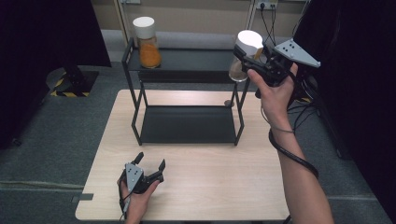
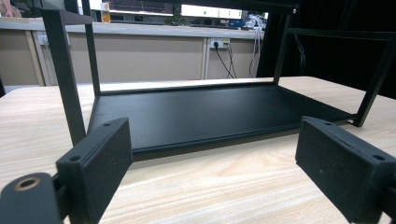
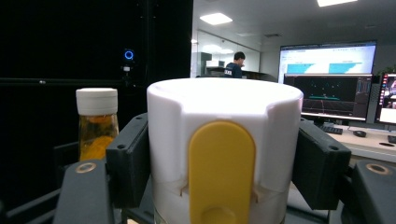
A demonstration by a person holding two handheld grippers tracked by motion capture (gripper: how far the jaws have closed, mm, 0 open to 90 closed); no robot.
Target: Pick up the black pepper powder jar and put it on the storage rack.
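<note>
A black two-tier rack [image 1: 187, 60] stands on the wooden table [image 1: 201, 186]. A jar of orange contents with a white cap [image 1: 147, 42] stands at the left end of its top shelf and shows as the jar [image 3: 96, 121] in the right gripper view. My right gripper [image 1: 250, 51] is shut on the white cap of a second jar [image 1: 247, 41] at the shelf's right end. I cannot tell whether that jar rests on the shelf. Its cap [image 3: 224, 112] has a yellow tab and sits between the right gripper [image 3: 224, 163] jaws. My left gripper [image 1: 150, 161] lies open on the table in front of the rack. The left gripper [image 2: 210, 158] faces the lower shelf [image 2: 201, 112].
Cables [image 1: 299, 107] trail off the table's right side, near a dark partition [image 1: 359, 93]. Grey carpet [image 1: 56, 140] surrounds the table. A desk with monitors [image 3: 327, 79] and a person [image 3: 236, 65] are far behind in the right gripper view.
</note>
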